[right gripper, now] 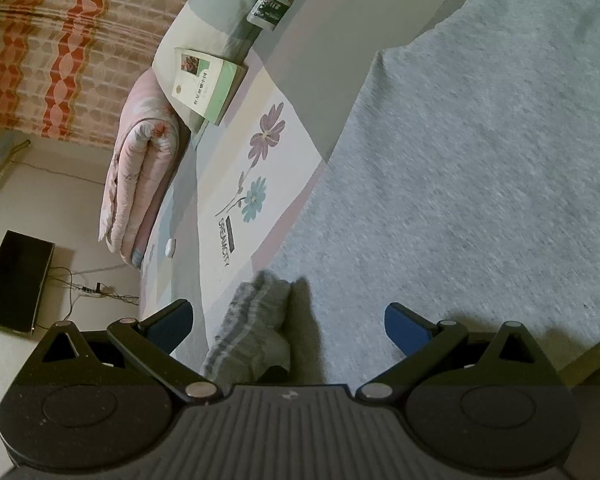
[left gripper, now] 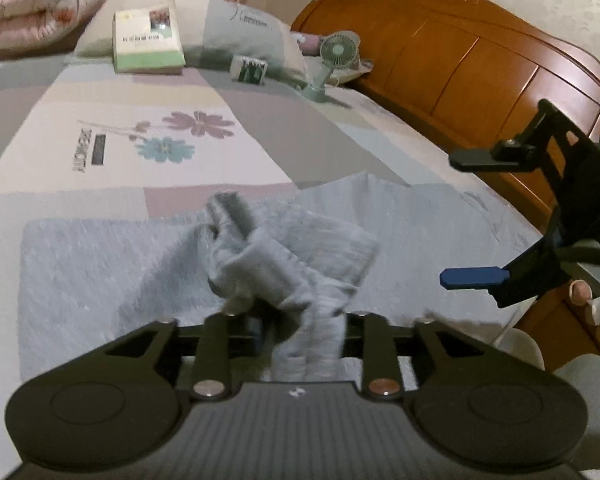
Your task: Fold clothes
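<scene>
A light grey sweater (left gripper: 100,272) (right gripper: 480,160) lies spread flat on the patchwork bed cover. In the left wrist view a bunched, blurred sleeve (left gripper: 284,264) rises from it and hangs down through my left gripper (left gripper: 304,316). Its jaws stand slightly apart and the pads do not seem to press the cloth; their tips are mostly hidden by it. My right gripper (left gripper: 460,220) (right gripper: 288,320) hovers wide open over the sweater's near edge. A grey striped cuff (right gripper: 256,332) lies loose between its blue pads (right gripper: 404,324), touching neither.
A green-and-white book (left gripper: 146,40) (right gripper: 206,82), a small box (left gripper: 249,69) and a green hand fan (left gripper: 336,52) lie by the pillow. The wooden headboard (left gripper: 480,60) borders the bed. A folded pink quilt (right gripper: 140,176) lies at the bed edge, above a floor with a black box (right gripper: 16,280).
</scene>
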The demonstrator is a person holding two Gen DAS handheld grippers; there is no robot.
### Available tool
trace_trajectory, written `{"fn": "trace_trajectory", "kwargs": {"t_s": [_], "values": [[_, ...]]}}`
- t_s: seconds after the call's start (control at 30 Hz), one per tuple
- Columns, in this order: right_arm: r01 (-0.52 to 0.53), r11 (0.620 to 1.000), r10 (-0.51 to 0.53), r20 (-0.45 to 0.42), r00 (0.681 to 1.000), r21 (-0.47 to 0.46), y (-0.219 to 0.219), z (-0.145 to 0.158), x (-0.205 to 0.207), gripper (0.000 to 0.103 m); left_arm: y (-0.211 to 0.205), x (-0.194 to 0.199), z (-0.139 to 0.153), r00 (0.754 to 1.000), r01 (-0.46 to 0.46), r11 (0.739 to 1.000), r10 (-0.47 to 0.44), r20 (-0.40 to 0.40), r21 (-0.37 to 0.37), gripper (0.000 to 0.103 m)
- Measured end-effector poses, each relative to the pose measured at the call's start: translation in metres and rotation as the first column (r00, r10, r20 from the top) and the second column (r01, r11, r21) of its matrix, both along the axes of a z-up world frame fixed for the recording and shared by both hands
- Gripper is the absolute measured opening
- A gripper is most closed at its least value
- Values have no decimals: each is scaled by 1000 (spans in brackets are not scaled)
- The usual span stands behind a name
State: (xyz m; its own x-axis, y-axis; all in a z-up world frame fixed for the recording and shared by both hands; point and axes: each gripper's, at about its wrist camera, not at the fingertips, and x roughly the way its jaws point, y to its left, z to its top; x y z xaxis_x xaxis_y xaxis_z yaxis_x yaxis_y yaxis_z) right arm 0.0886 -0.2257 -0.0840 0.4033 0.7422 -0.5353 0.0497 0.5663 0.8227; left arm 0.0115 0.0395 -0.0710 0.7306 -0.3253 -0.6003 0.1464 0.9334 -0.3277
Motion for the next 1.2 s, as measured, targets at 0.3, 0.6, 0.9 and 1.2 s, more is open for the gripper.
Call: {"fn": "trace_trajectory", "kwargs": {"t_s": [0.3, 0.6, 0.9, 1.2], "values": [[11, 1000, -12, 26, 1000, 12, -4, 8, -2, 103, 10, -16, 16, 996, 63, 997, -61, 63, -42, 63], [-8, 999, 4, 104, 995, 42, -14, 31, -3, 103, 64, -33, 23, 996, -67, 996, 64, 58, 62, 65], [-262, 964, 256, 109, 961, 48, 45, 24, 4, 103, 71, -42, 0, 999, 10, 998, -7, -54, 65, 65], [-441, 898, 440, 40, 897, 17, 101, -5, 5, 103, 104, -40, 21, 998, -52, 997, 54, -33, 48, 65]]}}
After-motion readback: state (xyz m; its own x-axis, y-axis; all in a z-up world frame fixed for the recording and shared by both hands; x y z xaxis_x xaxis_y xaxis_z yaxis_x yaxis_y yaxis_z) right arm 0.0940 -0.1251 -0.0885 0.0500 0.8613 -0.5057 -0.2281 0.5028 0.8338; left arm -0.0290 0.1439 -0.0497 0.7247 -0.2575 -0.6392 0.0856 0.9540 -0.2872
